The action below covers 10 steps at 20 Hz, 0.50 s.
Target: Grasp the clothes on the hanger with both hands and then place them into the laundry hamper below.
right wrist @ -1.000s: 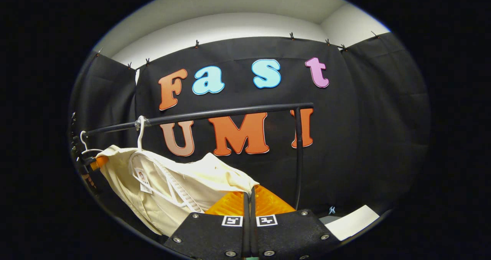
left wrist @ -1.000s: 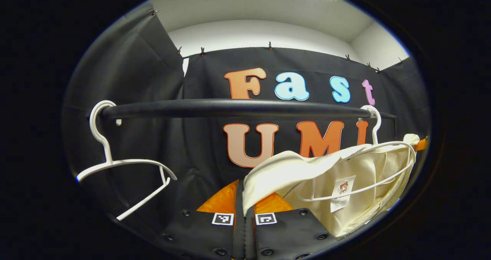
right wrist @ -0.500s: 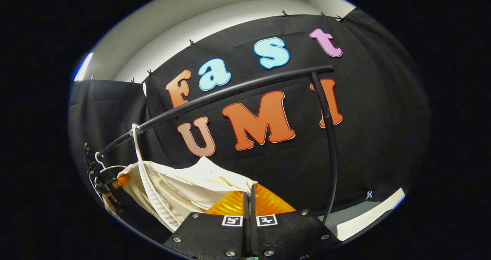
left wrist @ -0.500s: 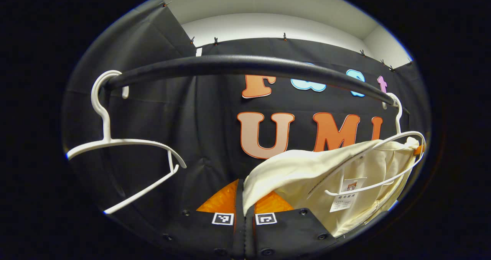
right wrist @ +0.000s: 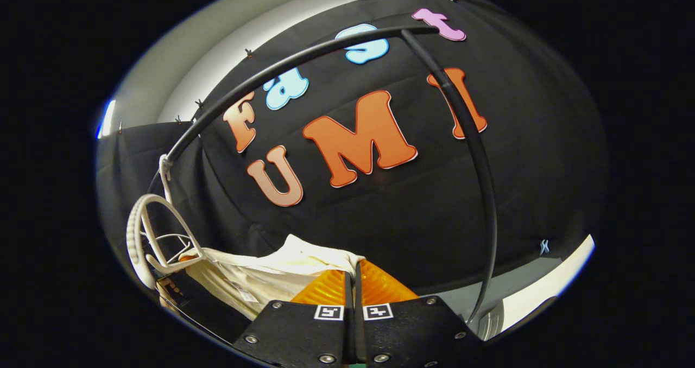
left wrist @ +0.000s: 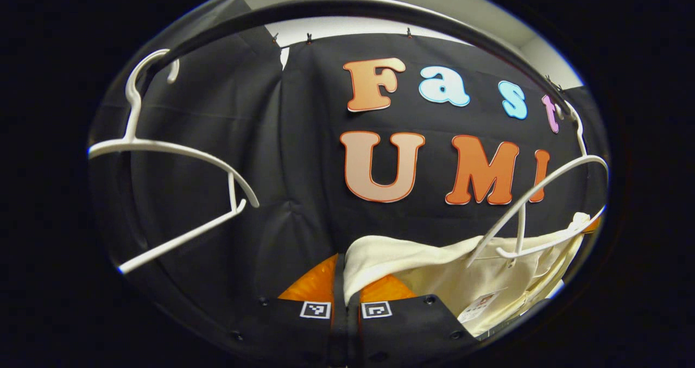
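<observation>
Gripping is confirmed at both ends: the cream cotton garment (left wrist: 434, 259) is pinched by the closed left gripper (left wrist: 347, 281) and closed right gripper (right wrist: 353, 281), held spread below the black clothes rail (left wrist: 347, 7), apparently clear of its white plastic hanger (left wrist: 543, 194) for lowering.

I am in a staged recording booth, not a lived-in home. Black cloth (left wrist: 304, 140) is clipped up as walls below a plain white ceiling (right wrist: 179, 58). A black clothes rail (left wrist: 353, 7) holds white plastic hangers (left wrist: 163, 151), standing in for a laundry corner.
</observation>
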Tool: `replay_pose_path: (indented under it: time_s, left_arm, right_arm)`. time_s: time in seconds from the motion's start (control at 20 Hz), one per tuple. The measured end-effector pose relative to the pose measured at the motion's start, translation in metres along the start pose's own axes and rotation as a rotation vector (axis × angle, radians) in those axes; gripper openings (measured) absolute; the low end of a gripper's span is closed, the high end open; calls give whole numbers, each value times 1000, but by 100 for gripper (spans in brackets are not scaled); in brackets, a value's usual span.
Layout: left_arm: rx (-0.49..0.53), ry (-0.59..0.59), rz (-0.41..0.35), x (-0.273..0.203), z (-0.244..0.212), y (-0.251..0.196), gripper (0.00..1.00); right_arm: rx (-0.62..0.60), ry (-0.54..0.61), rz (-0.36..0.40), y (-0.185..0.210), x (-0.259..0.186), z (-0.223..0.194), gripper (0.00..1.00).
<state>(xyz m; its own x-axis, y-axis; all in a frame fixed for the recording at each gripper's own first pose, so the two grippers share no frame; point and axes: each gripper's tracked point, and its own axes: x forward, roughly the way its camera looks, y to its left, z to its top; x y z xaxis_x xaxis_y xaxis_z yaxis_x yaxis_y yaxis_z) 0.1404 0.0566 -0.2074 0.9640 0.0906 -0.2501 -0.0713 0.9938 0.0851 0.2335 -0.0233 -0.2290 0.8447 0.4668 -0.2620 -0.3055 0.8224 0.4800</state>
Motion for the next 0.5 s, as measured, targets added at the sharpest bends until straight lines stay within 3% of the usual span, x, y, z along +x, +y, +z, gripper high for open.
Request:
replay_pose_path:
  time_s: [0.5]
  left_arm:
    - [13, 115, -54, -13, -76, -26, 6]
  right_arm:
    - [-30, 103, -114, -39, -24, -91, 0]
